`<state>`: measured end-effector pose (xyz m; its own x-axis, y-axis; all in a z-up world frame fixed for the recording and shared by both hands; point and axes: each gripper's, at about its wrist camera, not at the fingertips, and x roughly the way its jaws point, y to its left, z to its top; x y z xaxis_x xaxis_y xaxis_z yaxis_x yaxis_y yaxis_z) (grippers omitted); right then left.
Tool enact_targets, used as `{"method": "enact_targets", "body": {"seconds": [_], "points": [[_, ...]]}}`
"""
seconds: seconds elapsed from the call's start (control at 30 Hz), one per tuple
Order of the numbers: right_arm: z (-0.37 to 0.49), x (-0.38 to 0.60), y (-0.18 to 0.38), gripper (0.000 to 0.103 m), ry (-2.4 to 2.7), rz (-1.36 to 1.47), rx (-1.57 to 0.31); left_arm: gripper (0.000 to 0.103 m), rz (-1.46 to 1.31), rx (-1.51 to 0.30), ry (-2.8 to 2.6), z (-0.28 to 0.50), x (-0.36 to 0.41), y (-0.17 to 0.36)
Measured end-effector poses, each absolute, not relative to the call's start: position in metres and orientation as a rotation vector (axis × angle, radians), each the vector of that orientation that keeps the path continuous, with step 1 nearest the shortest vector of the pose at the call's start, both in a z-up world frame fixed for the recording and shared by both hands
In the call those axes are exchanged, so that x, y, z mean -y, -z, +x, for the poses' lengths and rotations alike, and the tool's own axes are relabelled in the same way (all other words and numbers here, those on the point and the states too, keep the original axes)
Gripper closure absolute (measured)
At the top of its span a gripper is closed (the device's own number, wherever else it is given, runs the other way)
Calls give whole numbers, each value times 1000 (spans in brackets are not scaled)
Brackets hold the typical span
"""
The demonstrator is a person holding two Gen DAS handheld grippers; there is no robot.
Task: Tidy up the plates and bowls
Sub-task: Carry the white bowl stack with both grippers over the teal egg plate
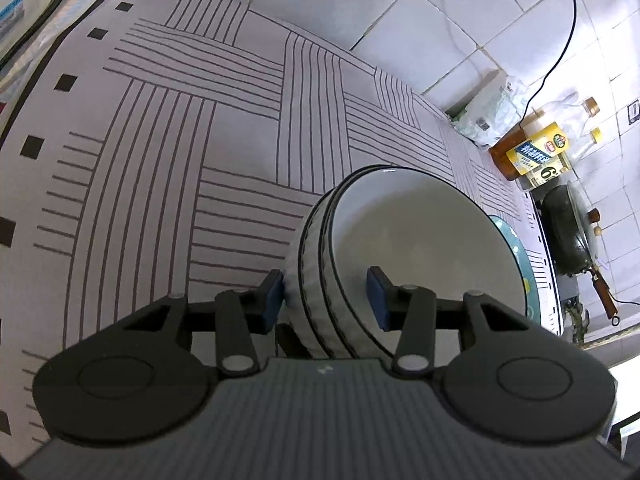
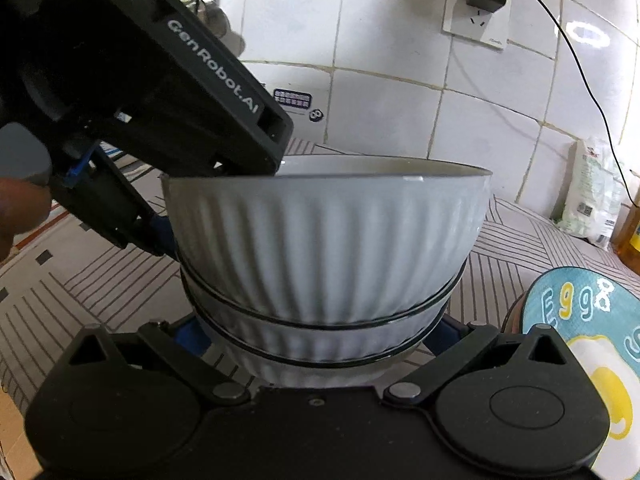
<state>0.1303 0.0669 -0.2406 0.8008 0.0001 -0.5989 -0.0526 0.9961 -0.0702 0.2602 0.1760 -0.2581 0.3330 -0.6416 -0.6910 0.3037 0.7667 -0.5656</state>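
a striped mat [image 1: 168, 128] with dark line blocks covers the counter and fills most of the left wrist view, with white wall tiles [image 1: 440, 20] beyond it. on the mat stands a stack of three white ribbed bowls [image 2: 328, 256], nested one inside another, each with a thin dark rim line; in the right wrist view the stack stands upright and close, nearly filling the middle of the frame. in the left wrist view the same stack of bowls [image 1: 404, 256] appears tipped on its side only because that camera is rolled.

the left gripper [image 1: 326, 300] straddles the wall of the stack near the rim: one blue pad [image 1: 272, 298] touches the ribbed outside, the other sits inside the top bowl, apart from the wall, so the jaws are spread and not clamping. seen from the right, the left gripper body [image 2: 160, 92] reaches down over the bowl's left rim.

the right gripper [image 2: 320, 336] has its fingers either side of the lowest bowl, low down; the pads are mostly hidden behind the stack, so i cannot tell whether it grips.

a round teal mat with an egg picture [image 2: 592, 344] lies just right of the bowls. farther off are oil bottles [image 1: 536, 152], a dark wok [image 1: 568, 232] and a white bag [image 2: 592, 192].
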Motion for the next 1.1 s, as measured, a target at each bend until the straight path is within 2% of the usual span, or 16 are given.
{"method": "enact_targets", "body": {"seconds": [0.3, 0.6, 1.1], "points": [[123, -62, 244, 0, -75, -51, -597, 60, -294, -1046, 636, 246, -182, 242], [110, -49, 222, 0, -29, -25, -550, 60, -234, -1001, 684, 236, -166, 208], [72, 25, 177, 0, 77, -53, -544, 59, -213, -987, 811, 219, -72, 168]]}}
